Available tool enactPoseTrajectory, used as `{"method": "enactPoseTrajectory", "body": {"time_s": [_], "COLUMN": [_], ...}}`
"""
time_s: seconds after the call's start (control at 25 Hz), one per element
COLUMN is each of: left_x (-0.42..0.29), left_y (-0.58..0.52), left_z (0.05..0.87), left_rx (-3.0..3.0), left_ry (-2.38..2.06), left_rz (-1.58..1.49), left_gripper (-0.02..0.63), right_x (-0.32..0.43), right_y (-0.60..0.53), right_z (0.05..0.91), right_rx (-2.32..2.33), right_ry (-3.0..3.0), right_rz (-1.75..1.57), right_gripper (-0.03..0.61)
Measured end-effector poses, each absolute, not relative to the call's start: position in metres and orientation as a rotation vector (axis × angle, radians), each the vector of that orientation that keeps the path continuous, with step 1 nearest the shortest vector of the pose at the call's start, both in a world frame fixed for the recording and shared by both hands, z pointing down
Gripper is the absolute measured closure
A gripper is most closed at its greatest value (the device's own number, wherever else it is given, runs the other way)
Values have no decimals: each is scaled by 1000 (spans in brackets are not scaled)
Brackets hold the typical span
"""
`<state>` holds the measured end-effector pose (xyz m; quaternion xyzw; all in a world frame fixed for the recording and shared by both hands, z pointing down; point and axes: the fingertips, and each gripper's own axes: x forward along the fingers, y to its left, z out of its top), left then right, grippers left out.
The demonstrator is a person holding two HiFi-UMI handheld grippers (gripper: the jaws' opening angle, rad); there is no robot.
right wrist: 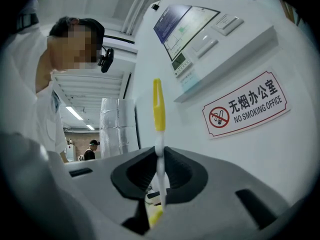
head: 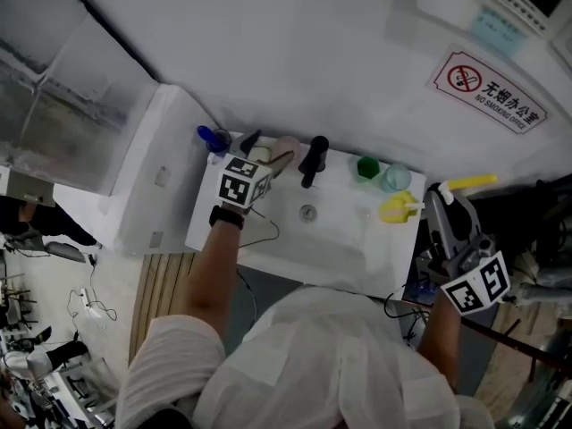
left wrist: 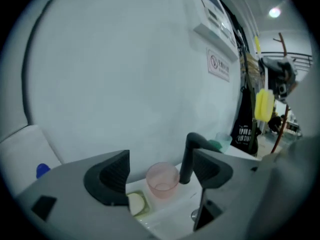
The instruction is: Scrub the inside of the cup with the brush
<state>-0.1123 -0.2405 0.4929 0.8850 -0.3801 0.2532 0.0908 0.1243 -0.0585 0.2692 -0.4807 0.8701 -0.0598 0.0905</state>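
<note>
Left gripper (left wrist: pixel 160 170) open; one pink cup (left wrist: pixel 162 180) just ahead beside one faucet (left wrist: pixel 188 156). Right gripper (right wrist: pixel 160 173) clamps one yellow brush (right wrist: pixel 158 106) by its stem.

The right gripper (right wrist: pixel 160 179) jaws clamp the upright yellow-and-white brush (right wrist: pixel 158 115).

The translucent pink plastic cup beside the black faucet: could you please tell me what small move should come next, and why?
Probably ease the open left gripper forward around the translucent pink plastic cup and close: the cup stands ahead of its jaws, ungrasped, while the right gripper grips the yellow-and-white brush.
</note>
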Motion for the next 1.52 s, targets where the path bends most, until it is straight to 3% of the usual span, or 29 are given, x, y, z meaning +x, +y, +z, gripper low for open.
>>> {"method": "enactPoseTrajectory", "body": {"time_s": [0.12, 0.24, 0.48, 0.6, 1.04, 1.52], "left_x": [-120, -129, -148, -161, -192, -172], "left_y": [-225, -208, -169, -147, -72, -10], "left_z": [456, 414, 339, 313, 288, 258], "left_rx": [2632, 2644, 2696, 2727, 2757, 2731], "left_ry": [-1181, -1262, -1406, -1475, -1551, -1628], "left_rz": [569, 372, 68, -4, -89, -147], "left_gripper": [238, 373, 515, 556, 569, 568], "right_x": [134, 141, 146, 144, 144, 166], "right_y": [-54, -49, -33, -24, 5, 58], "right_z": [273, 276, 282, 284, 281, 261], "right_rx": [-1467, -1494, -1526, -1540, -1578, -1490], "right_ry": [2567, 2551, 2530, 2541, 2593, 2629], "right_rz": [-170, -166, -157, -129, -24, 22], "right_gripper": [540, 540, 540, 540, 540, 540]}}
